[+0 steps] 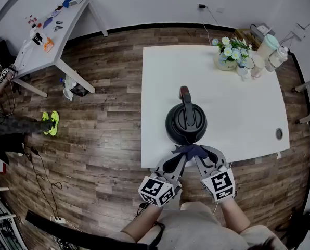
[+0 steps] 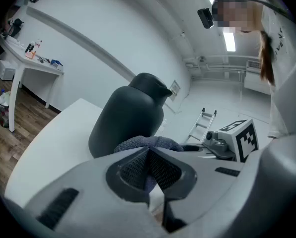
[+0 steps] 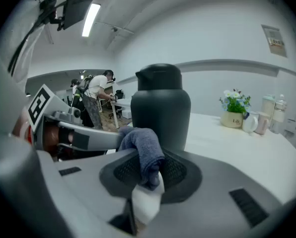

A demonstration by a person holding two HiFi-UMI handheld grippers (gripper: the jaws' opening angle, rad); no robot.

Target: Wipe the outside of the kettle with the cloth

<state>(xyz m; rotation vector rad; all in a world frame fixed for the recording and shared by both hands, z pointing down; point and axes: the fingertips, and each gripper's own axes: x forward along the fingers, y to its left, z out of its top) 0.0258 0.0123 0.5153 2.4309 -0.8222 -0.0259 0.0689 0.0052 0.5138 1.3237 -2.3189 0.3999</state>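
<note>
"From the head view, where is the kettle?"

"The dark, rounded, matte kettle (image 1: 186,123) stands upright on the white table (image 1: 238,113), just beyond both grippers, with its handle running near to far. The left gripper (image 1: 180,153) and right gripper (image 1: 198,153) meet at the near edge, both pinching one bunched blue-grey cloth (image 1: 190,150)."

"Any room to move?"

"There's bare table to the right and far side. The left edge is closer."

"And the left gripper view?"

"Its jaws are clamped on the cloth and the kettle is straight ahead. I can't tell if cloth and kettle touch."

"The right gripper view?"

"The same, with a fold clamped between the jaws. Neither gripper looks nearer. I'd say a push forward puts the cloth on the kettle's near wall."
</note>
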